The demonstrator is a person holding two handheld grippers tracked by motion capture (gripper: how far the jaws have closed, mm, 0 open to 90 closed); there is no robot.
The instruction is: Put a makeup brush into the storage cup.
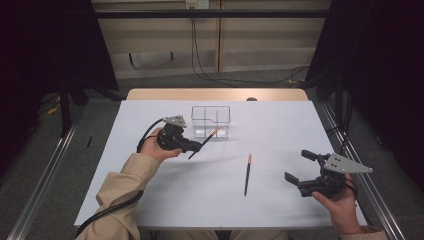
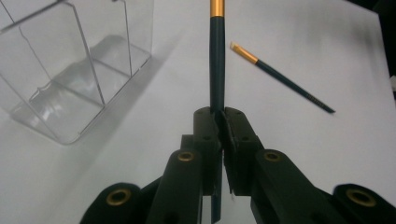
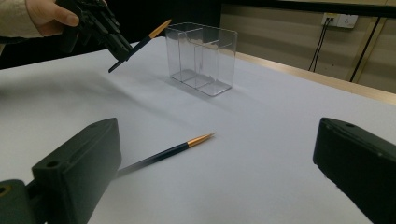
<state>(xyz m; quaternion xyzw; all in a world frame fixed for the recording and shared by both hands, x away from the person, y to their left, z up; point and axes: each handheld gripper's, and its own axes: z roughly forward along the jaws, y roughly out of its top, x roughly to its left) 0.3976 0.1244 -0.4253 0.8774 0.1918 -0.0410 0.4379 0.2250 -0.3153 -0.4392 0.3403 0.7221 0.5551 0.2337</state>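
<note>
My left gripper [image 1: 199,145] [image 2: 224,119] is shut on a dark-handled brush [image 1: 207,140] [image 2: 217,65] with a gold ferrule. It holds the brush lifted and tilted, the tip pointing toward a clear plastic compartment box [image 1: 211,121] [image 2: 70,70] [image 3: 203,56]. A second brush of the same kind [image 1: 247,175] [image 2: 285,79] [image 3: 168,151] lies flat on the white table near the middle. My right gripper [image 1: 299,165] [image 3: 217,158] hovers open at the right, nothing between its jaws. The right gripper view also shows the left gripper [image 3: 119,46] with its brush [image 3: 149,35] beside the box.
The white sheet [image 1: 150,200] covers the table, and a wooden edge [image 1: 215,94] shows at the far side. Metal rails run along both sides on the floor. Cables lie on the floor beyond the table, and dark curtains hang left and right.
</note>
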